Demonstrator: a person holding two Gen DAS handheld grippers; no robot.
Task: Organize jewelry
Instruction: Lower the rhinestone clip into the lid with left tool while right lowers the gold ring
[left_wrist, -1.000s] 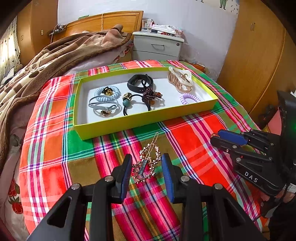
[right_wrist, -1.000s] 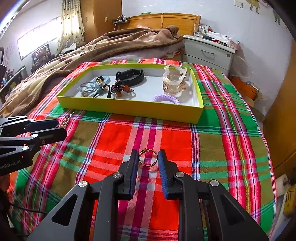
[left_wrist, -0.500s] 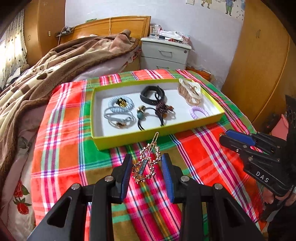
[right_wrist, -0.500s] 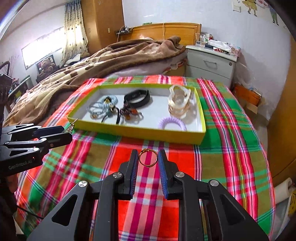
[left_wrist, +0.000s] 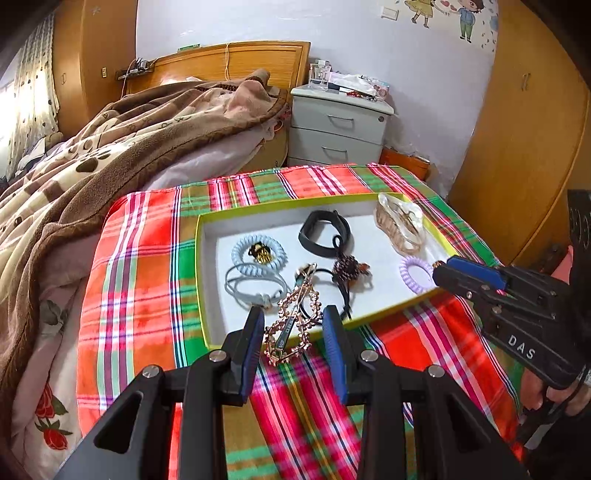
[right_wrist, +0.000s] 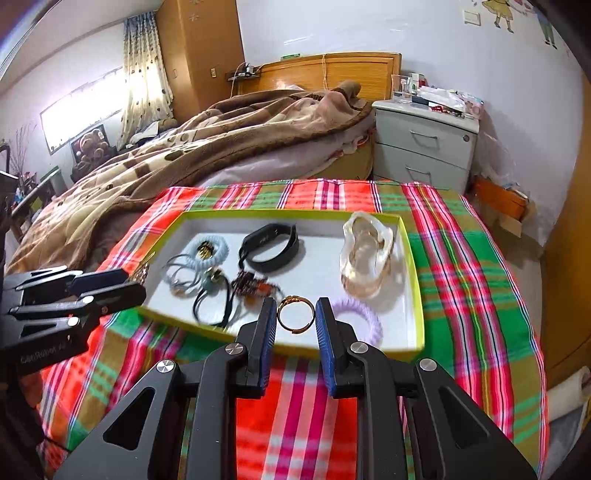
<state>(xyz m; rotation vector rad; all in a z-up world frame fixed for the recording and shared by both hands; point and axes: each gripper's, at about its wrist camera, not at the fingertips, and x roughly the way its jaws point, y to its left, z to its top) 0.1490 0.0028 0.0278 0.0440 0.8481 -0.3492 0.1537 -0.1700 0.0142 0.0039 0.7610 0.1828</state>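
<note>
My left gripper (left_wrist: 293, 328) is shut on a rose-gold beaded hair clip (left_wrist: 293, 317) and holds it in the air over the near edge of the yellow-green tray (left_wrist: 201, 258). My right gripper (right_wrist: 295, 319) is shut on a gold ring (right_wrist: 295, 314), held above the tray's (right_wrist: 415, 258) near wall. In the tray lie a pale blue coil tie (left_wrist: 258, 254), a grey tie (left_wrist: 255, 288), a black band (left_wrist: 325, 234), a beaded black tie (left_wrist: 347, 269), a clear claw clip (left_wrist: 400, 225) and a purple coil tie (left_wrist: 415, 273).
The tray sits on a red-green plaid cloth (left_wrist: 140, 280) over the bed's end. A brown blanket (left_wrist: 110, 155) lies to the left. A grey nightstand (left_wrist: 336, 125) stands behind, wooden wardrobes (left_wrist: 524, 140) to the right.
Both grippers have risen and moved forward toward the tray, carrying the hair clip and the ring off the cloth to above the tray's near edge.
</note>
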